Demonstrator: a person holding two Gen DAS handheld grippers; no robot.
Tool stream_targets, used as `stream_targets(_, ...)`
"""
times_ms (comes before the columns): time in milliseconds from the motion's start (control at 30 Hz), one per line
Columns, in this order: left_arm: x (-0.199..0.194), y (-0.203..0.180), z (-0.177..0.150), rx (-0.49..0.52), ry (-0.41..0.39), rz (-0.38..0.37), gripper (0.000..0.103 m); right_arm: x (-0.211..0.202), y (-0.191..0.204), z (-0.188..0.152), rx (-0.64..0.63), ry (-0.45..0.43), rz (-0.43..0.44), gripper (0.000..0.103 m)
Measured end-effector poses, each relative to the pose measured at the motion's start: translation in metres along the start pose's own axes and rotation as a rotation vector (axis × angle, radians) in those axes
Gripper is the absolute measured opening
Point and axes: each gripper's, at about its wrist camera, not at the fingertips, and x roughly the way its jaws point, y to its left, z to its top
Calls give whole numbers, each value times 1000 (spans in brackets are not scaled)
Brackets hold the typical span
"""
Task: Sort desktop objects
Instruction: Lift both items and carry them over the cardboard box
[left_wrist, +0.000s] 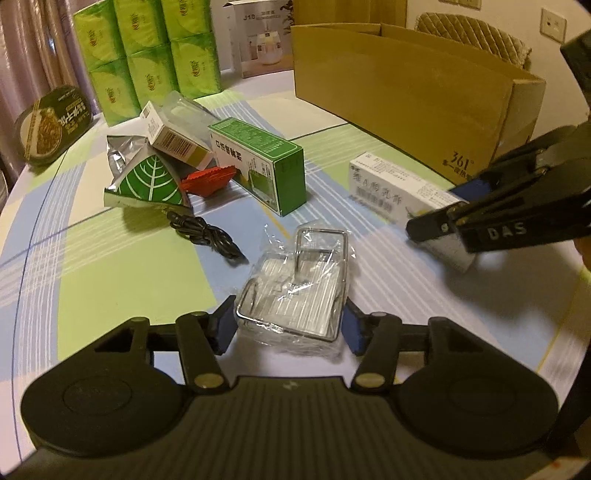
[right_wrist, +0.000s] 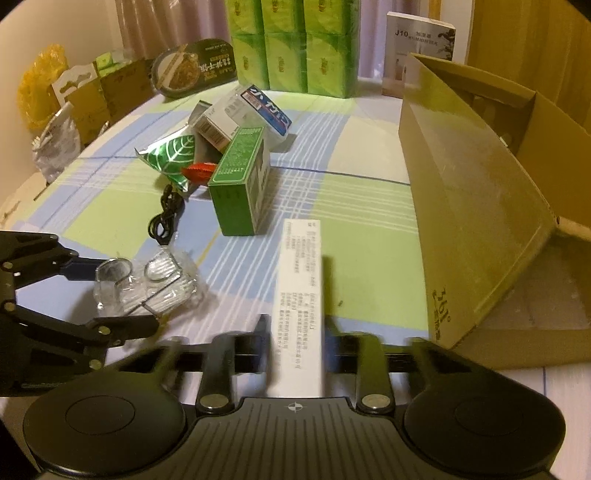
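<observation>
Two grasps, neither one safe yet.

My left gripper (left_wrist: 290, 323) jaws bracket the wrapped wire rack (left_wrist: 295, 284) on the desk (left_wrist: 110, 258), apparently touching; slick film could slip. My right gripper (right_wrist: 297, 339) pinches the white box (right_wrist: 299, 295) by its end, so it may pivot short of the carton (right_wrist: 476, 206).

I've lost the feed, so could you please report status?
Left gripper straddles wrapped wire rack, not closed. Right gripper shut on white box. Cardboard box open nearby.

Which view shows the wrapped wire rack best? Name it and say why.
The left wrist view: the wrapped wire rack sits central between the left gripper fingers, outline clear. The right wrist view shows it only sideways at the left edge, partly blurred.
</observation>
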Motion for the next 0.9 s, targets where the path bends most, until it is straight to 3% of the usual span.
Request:
stream_targets(300, -11, -5, 1, -32, -7, -2, 50, -24, 3, -8, 16, -30, -11, 23)
stream_targets(900, -54, -26, 20, -122, -46, 25, 50, -92, 5, 3, 38, -178, -17, 23)
